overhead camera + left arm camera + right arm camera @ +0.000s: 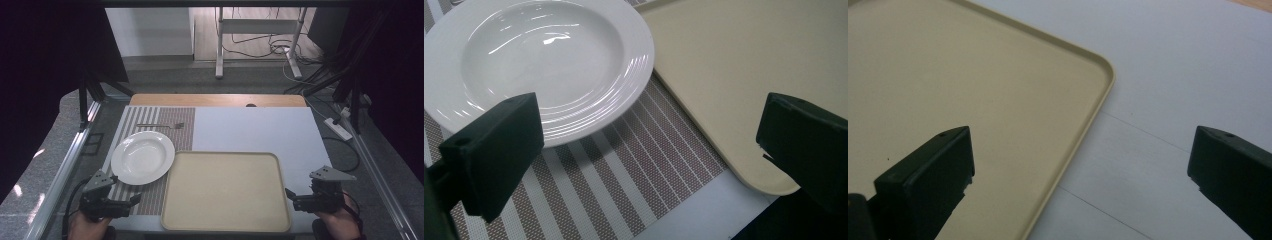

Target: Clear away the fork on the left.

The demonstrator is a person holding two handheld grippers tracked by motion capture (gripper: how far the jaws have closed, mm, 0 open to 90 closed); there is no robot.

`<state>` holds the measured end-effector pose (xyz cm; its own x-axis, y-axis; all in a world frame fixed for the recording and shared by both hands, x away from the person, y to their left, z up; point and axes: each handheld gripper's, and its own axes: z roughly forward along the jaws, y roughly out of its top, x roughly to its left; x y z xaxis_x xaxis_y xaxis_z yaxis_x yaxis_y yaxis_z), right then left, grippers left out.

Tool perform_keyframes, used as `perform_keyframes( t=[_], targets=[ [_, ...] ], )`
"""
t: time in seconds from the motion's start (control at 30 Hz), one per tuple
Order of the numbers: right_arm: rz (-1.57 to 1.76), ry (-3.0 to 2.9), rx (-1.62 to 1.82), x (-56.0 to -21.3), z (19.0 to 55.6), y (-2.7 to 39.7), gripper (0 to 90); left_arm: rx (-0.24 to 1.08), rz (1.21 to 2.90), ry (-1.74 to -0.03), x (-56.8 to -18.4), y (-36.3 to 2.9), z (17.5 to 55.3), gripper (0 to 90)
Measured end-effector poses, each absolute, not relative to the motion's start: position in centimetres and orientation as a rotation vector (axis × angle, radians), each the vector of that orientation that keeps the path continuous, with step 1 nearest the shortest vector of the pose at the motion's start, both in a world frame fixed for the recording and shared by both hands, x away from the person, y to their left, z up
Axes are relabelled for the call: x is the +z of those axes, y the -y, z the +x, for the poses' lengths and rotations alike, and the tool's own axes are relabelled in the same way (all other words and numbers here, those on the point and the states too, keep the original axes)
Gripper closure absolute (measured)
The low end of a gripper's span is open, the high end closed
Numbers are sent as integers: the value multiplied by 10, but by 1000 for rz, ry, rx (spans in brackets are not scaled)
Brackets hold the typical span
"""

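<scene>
nearest the person, 2 hands come in at the bottom of the high view, each w/ a gripper. left gripper (134,199) sits at the near left corner of the table, over the near edge of the striped placemat (150,192), jaws spread wide w/ nothing between them; in the left gripper view its 2 black jaws stand far apart, w/ bare placemat (624,175) between. right gripper (289,192) sits at the near right, just beside the tray's right rim, jaws also wide apart & empty; in the right gripper view 1 jaw hangs over the tray (948,75), the other over the white board (1168,90), & the tray's rounded corner lies between them. the beige tray (225,192) lies flat at near centre, empty, its left edge overlapping the placemat. just past the left gripper, the white plate (142,157) rests on the placemat, upright & empty, its right rim just beside the tray's far left corner; can't tell if they touch. in the left gripper view the plate (539,65) is close ahead of the jaws. farther back on the placemat lies a fork (161,125), apart from the plate. a wooden table edge (215,100) shows past the board.
</scene>
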<state>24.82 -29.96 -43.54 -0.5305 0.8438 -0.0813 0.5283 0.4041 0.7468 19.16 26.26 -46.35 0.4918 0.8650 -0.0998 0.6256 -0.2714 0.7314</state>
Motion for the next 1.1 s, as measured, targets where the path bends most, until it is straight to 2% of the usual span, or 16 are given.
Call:
perform_keyframes(
  t=[1.1],
  targets=[
    [1176,-2219,954,-435,248,302,0,337,1990,-1265,-464,-265,203,0]
  ],
)
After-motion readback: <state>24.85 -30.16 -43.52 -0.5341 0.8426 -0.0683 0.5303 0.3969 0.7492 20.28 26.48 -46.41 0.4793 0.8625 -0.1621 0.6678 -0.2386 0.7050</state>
